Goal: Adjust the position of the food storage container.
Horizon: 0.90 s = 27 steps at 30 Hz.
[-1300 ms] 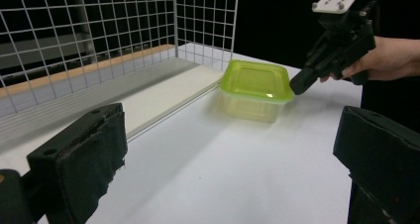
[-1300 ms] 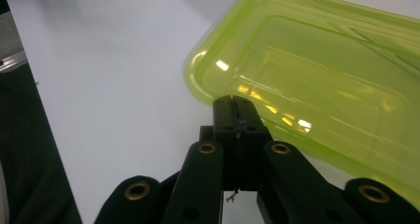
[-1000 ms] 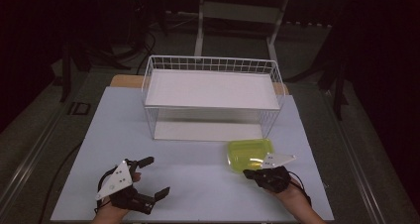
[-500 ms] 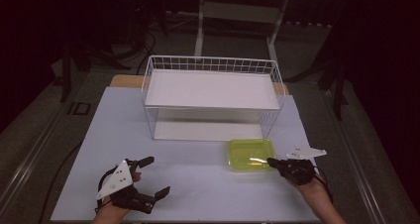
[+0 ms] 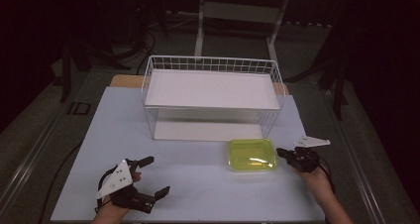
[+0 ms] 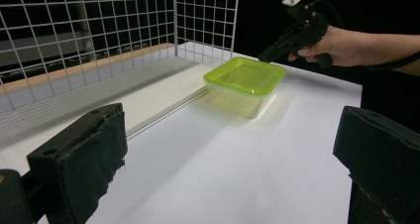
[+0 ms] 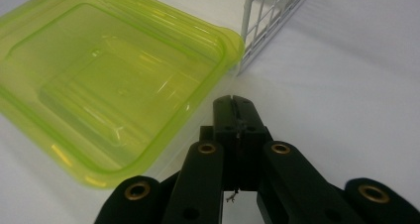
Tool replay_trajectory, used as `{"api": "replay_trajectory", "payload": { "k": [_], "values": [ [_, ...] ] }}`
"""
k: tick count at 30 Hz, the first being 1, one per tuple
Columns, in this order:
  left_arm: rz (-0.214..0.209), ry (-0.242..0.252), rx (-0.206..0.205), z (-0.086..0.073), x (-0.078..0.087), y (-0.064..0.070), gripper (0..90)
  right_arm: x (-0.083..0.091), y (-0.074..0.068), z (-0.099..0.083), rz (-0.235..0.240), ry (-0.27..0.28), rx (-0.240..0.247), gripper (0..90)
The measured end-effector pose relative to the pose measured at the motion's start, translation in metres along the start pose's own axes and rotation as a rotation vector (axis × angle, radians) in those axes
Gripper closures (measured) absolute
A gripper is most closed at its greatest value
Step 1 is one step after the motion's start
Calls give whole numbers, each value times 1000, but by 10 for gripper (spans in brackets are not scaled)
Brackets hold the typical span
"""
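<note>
Right hand-held gripper (image 5: 286, 153) sits just beside the right edge of the container (image 5: 251, 154), its jaws pressed together on nothing; in its own view the closed tips lie close to the container's rim without clearly touching it. The container (image 7: 114, 80) is a shallow, square, translucent yellow-green plastic box, empty as far as can be seen, resting flat on the surface (image 5: 198, 184) just in front of the wire rack (image 5: 212, 92). It looks light and fairly stiff, though thin enough to flex, and its glossy walls would likely slip under a loose pinch. The flared rim is probably the best place to take hold, one jaw inside and one outside the wall; a push on the side would likely slide it easily over the smooth surface. Left hand-held gripper (image 5: 151, 174) rests well apart near the front left, jaws spread wide with nothing between them, pointing toward the container (image 6: 245, 78).
</note>
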<state>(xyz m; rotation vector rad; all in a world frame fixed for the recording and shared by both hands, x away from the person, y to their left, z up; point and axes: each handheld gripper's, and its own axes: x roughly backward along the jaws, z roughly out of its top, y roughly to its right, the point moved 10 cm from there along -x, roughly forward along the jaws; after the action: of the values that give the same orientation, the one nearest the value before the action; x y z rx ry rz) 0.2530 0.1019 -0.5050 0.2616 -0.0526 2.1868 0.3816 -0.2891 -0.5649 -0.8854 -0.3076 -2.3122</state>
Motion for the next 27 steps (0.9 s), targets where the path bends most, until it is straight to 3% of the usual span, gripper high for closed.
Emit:
{"api": "replay_trajectory", "payload": {
  "k": [27],
  "values": [
    [-10,-8,-2,-1,-1,3,7,-21,-53,19,125,8,55,900]
  ]
}}
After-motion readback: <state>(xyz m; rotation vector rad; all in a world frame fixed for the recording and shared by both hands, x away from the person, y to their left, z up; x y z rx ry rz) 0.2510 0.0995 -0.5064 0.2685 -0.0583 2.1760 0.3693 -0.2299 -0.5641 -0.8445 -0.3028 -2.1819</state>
